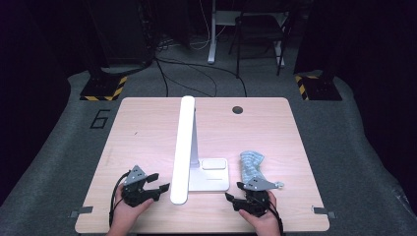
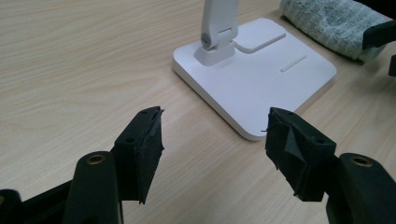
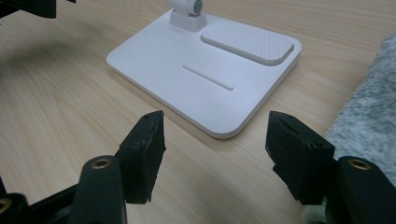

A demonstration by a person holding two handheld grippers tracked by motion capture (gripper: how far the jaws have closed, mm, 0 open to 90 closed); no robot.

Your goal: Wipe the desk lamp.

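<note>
Pale wood counter (image 1: 147,128). White desk lamp (image 1: 183,147) at frame centre: long bar head, flat square base with textured pad. Grey-blue fuzzy cloth (image 1: 250,164) right of base. Left claw (image 1: 160,189) and right claw (image 1: 232,198) both gape empty, lower frame.

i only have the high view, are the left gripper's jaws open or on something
Observer: Open. In the left gripper view the left gripper has only bare table between its jaws.
Operator: what's it pointed at
Observer: The near corner of the white lamp base, not touching it.
Operator: and the right one
Observer: The right gripper is open too, nothing between its jaws, facing the lamp base.
Operator: where's the cloth from there
Observer: The grey fuzzy cloth lies just beside one jaw of the right gripper; I can't tell whether they touch.
</note>
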